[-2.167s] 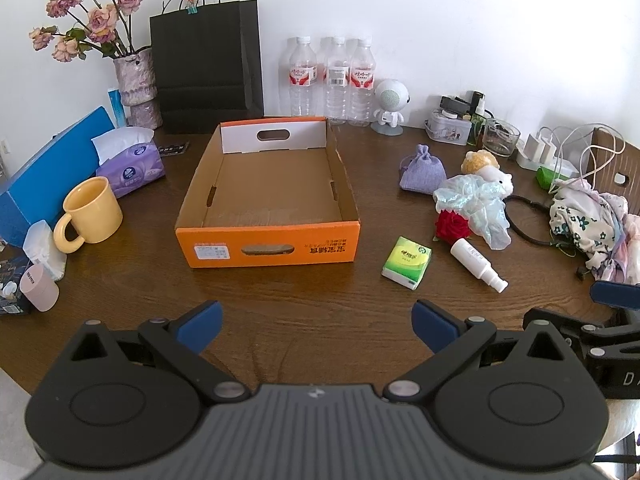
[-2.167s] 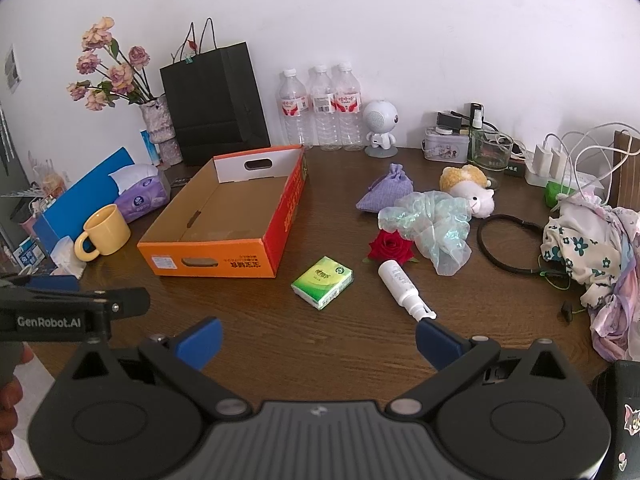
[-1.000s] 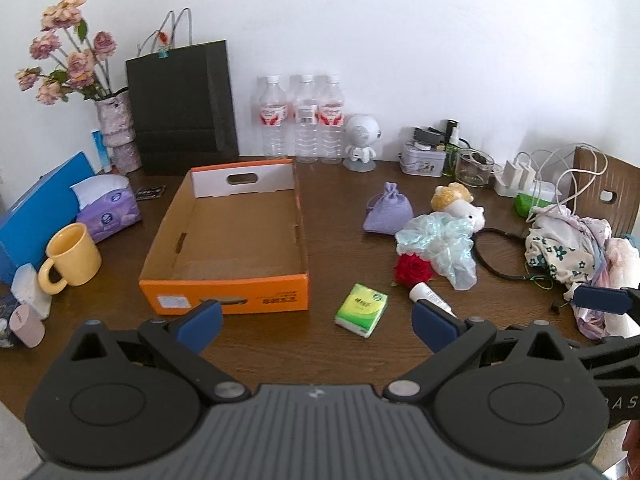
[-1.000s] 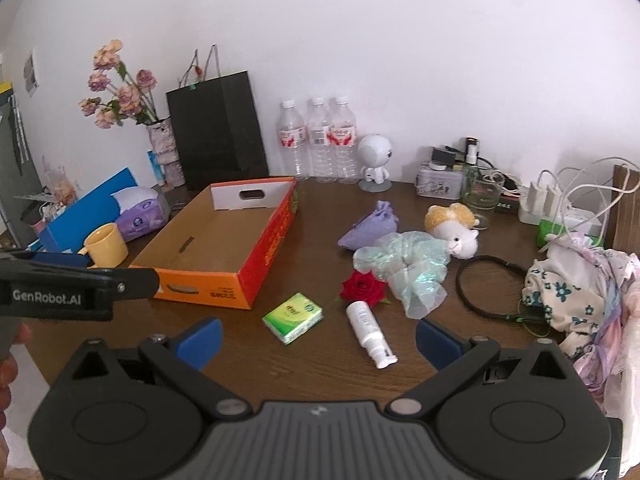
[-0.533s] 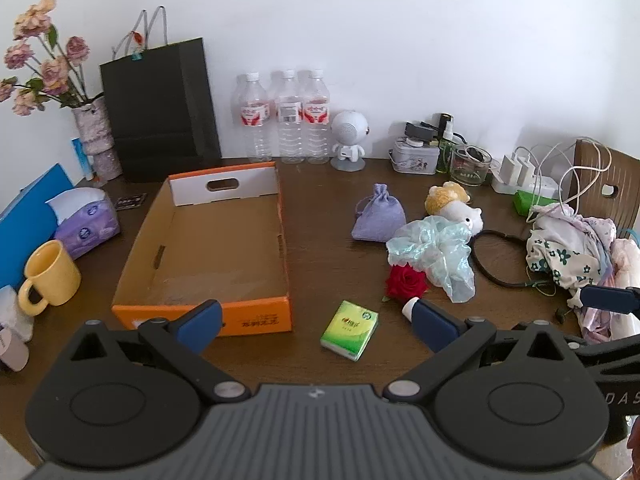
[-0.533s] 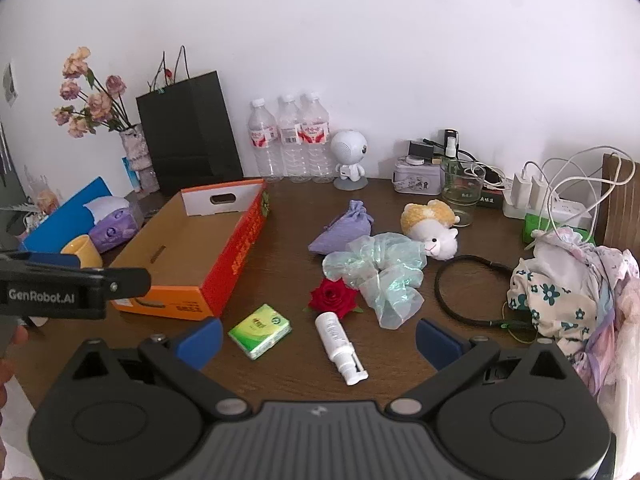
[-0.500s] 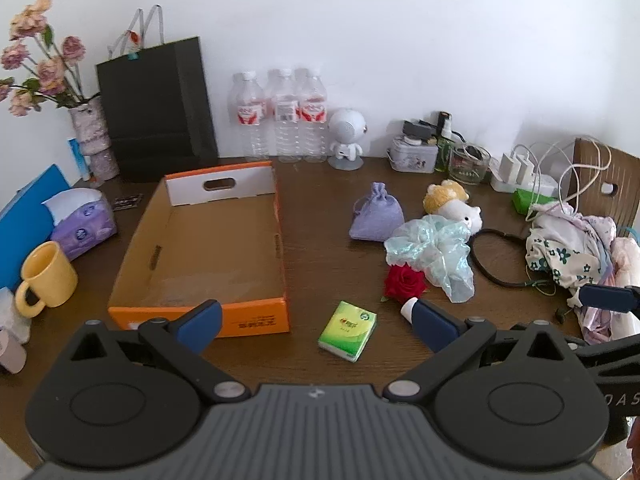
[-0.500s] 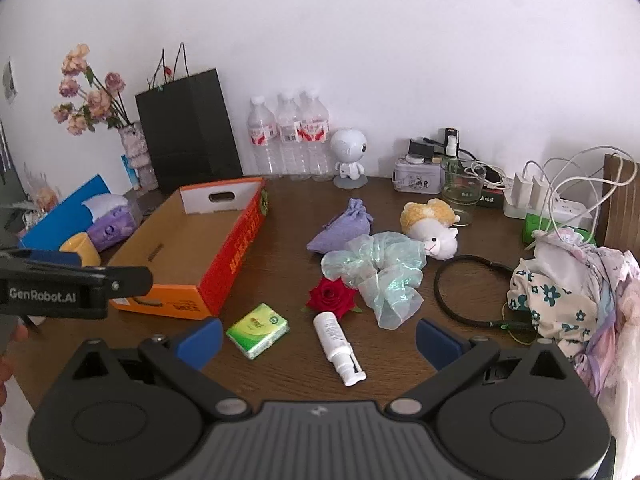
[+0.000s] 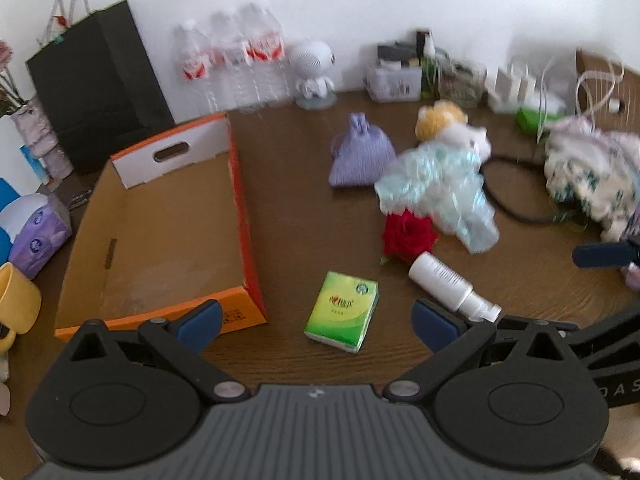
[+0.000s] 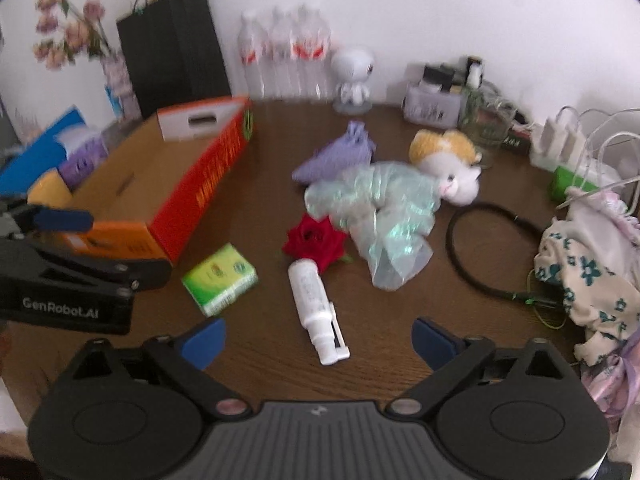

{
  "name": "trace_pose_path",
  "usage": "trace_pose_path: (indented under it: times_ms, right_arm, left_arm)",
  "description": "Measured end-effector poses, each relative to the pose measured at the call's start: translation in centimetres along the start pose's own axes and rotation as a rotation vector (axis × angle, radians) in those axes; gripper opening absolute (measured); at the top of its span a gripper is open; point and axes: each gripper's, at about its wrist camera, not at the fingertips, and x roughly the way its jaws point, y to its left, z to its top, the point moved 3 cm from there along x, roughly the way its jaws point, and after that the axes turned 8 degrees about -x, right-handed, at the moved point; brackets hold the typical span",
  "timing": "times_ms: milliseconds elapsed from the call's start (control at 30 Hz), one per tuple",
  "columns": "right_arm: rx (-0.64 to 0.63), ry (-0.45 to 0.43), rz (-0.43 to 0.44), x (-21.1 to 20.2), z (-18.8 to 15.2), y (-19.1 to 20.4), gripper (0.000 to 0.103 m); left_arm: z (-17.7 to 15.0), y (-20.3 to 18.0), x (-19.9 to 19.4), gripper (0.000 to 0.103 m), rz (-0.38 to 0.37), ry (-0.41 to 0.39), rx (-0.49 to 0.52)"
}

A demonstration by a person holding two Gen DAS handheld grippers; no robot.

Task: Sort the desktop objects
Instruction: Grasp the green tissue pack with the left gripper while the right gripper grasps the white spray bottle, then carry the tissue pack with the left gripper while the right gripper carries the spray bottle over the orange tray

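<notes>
Your left gripper (image 9: 316, 322) hovers low, fingers spread wide and empty, over the green tissue pack (image 9: 342, 311) (beside the orange box (image 9: 160, 236)). Your right gripper (image 10: 318, 342), equally wide and empty, straddles the white spray bottle (image 10: 314, 300).

The cardboard box (image 9: 168, 232) sits toward the tabletop's (image 9: 300, 208) left edge. Just right of its near corner lies the tissue pack (image 9: 342, 311), then the spray bottle (image 9: 452, 284). Behind the bottle lies what looks like a rose (image 9: 408, 234), with the drawstring pouch (image 9: 360, 158) farther back. Water bottles (image 9: 234, 64) line the far edge.
</notes>
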Motion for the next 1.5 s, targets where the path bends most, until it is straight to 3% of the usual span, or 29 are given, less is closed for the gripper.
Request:
trace_pose_path:
  times_ms: [233, 467, 700, 733, 800, 967, 1067, 1267, 1400, 1500]
  right_arm:
    - [-0.068, 0.083, 0.017, 3.7, -0.3, -0.1, 0.098]
    - [-0.125, 0.122, 0.031, 6.3, -0.3, -0.2, 0.093]
    - [-0.160, 0.139, 0.053, 8.0, -0.1, -0.1, 0.090]
    - [-0.161, 0.139, 0.057, 8.1, 0.0, -0.1, 0.088]
    - [-0.157, 0.143, 0.068, 8.4, 0.0, -0.2, 0.074]
    - [-0.141, 0.151, 0.090, 9.2, -0.1, -0.6, 0.072]
    - [-0.137, 0.148, 0.094, 9.4, -0.1, -0.6, 0.062]
    - [-0.161, 0.154, 0.083, 9.4, 0.2, -0.5, 0.038]
    - [-0.173, 0.165, 0.083, 9.2, 0.3, -0.2, 0.024]
    - [-0.171, 0.166, 0.087, 9.1, 0.2, 0.0, 0.024]
  left_arm:
    - [-1.1, -0.8, 3.5, 0.096, -0.006, 0.062, 0.086]
    - [-1.3, -0.7, 6.1, 0.078, -0.030, 0.119, 0.092]
    - [-1.3, -0.6, 8.1, 0.078, -0.021, 0.164, 0.091]
    - [-1.2, -0.6, 8.4, 0.078, -0.022, 0.168, 0.091]
    - [-1.1, -0.7, 8.9, 0.078, -0.023, 0.176, 0.092]
    - [-1.0, -0.9, 10.3, 0.078, -0.019, 0.208, 0.091]
    - [-0.8, -1.0, 10.4, 0.077, -0.025, 0.208, 0.086]
    - [-0.6, -1.0, 10.3, 0.051, -0.062, 0.226, 0.077]
    - [-0.6, -0.9, 10.2, 0.049, -0.072, 0.234, 0.061]
    - [-0.6, -0.8, 9.9, 0.048, -0.081, 0.229, 0.046]
